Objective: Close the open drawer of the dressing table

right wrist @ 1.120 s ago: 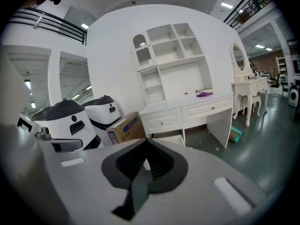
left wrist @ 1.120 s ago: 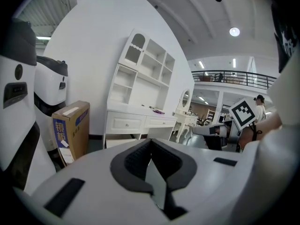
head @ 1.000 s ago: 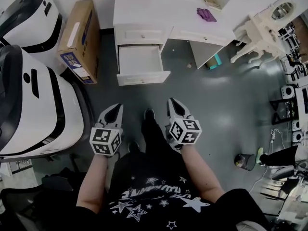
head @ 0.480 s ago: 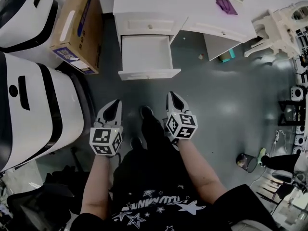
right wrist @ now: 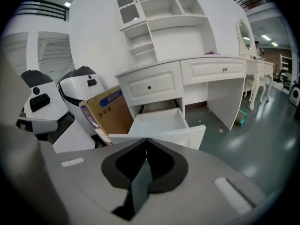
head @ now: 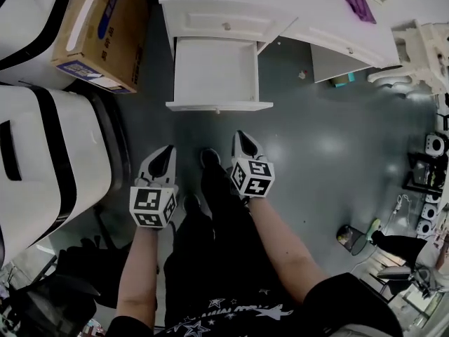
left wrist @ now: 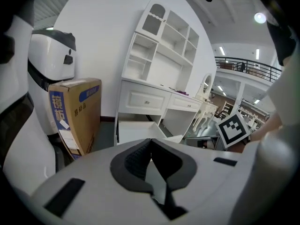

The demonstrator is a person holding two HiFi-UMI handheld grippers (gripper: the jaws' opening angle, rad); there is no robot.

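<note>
The white dressing table (head: pixel 295 9) stands at the top of the head view, and its lower left drawer (head: pixel 216 70) is pulled out, with nothing inside. The drawer's front panel (head: pixel 219 106) faces me. Both grippers hang over the grey floor short of that panel, apart from it. My left gripper (head: pixel 168 149) is shut and holds nothing; my right gripper (head: pixel 240 135) is shut too, slightly nearer the drawer. From the left gripper (left wrist: pixel 151 140) view the drawer (left wrist: pixel 133 129) lies straight ahead. From the right gripper (right wrist: pixel 146 139) view the drawer (right wrist: pixel 159 120) sits just beyond the tips.
A cardboard box (head: pixel 98 30) stands left of the drawer, next to large white machines with black stripes (head: pixel 49 153). A purple item (head: pixel 359 4) lies on the tabletop. A white ornate stool (head: pixel 421 55) is at the right. A small dark cup (head: pixel 349 236) stands on the floor.
Both grippers have sunk and come nearer to the open drawer, which now looks larger and more central in the head view. Both stay shut.
</note>
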